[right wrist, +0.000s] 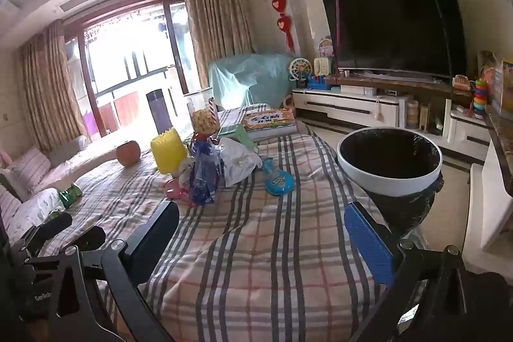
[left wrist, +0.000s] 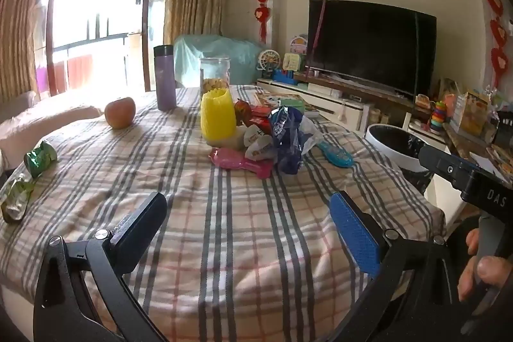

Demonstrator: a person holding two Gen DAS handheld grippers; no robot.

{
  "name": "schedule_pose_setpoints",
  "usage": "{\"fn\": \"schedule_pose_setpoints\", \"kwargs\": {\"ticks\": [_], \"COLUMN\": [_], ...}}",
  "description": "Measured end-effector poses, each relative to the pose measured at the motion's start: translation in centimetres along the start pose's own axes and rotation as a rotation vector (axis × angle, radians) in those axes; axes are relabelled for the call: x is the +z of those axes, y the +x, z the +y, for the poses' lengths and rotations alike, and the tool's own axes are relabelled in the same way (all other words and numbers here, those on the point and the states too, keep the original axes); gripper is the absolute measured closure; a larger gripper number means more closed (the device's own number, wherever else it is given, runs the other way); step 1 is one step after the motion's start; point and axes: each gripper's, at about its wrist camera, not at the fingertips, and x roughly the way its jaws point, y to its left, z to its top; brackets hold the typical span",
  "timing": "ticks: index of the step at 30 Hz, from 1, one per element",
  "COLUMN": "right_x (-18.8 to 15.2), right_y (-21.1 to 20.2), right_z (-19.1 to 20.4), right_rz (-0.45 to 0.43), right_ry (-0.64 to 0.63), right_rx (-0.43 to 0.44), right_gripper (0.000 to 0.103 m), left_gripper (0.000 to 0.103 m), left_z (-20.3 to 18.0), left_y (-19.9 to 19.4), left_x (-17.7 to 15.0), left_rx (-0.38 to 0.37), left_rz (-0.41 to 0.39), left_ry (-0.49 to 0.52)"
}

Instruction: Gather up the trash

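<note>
Readable writing is scarce: "DAS" in white on the black body of the right gripper (left wrist: 461, 169) as seen from the left wrist, and part of "GenRob" on the left gripper's body low left in the right wrist view. Print on the blue wrapper (left wrist: 287, 137) and on the book cover (right wrist: 267, 119) is too blurred to read.

Both tools hover above the near end of the plaid cloth (left wrist: 231, 229). Left gripper (left wrist: 247, 233): jaws spread wide, nothing between them. Right gripper (right wrist: 263, 242): also wide apart, empty. A hand (left wrist: 481, 265) wraps the right tool's handle.

Trash sits mid-table in a heap: the crumpled blue-and-white wrapper, a white plastic bag (right wrist: 239, 161) against it, red snack packets (left wrist: 259, 114) behind, a small white printed wrapper (left wrist: 256, 143) in front. Two crushed green wrappers (left wrist: 40, 157) lie apart at the table's left edge, one near the corner.

Non-trash close by: yellow ribbed cup (left wrist: 218, 114) touching the heap, pink toy (left wrist: 240, 162) under it, blue toy (right wrist: 277, 180) just right, apple (left wrist: 119, 112), purple flask (left wrist: 164, 77), glass jar (left wrist: 214, 74).

White-rimmed bin (right wrist: 389, 162) with a black liner stands just off the table's right edge, mouth open. Bare cloth between grippers and heap; near-right table corner is close beside the bin.
</note>
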Motion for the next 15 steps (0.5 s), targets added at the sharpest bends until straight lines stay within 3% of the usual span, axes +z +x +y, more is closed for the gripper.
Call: {"fn": "schedule_pose_setpoints", "kwargs": {"ticks": [15], "right_x": [-0.31], "right_y": [-0.36], "right_z": [0.46], "right_rz": [-0.005], "right_ry": [-0.001], "right_rx": [0.004], "right_gripper": [0.0], "left_gripper": [0.0], "left_z": [0.39], "left_y": [-0.59], "left_x": [0.64], "left_rx": [0.009], "left_rz": [-0.008], "left_ry": [-0.021]}}
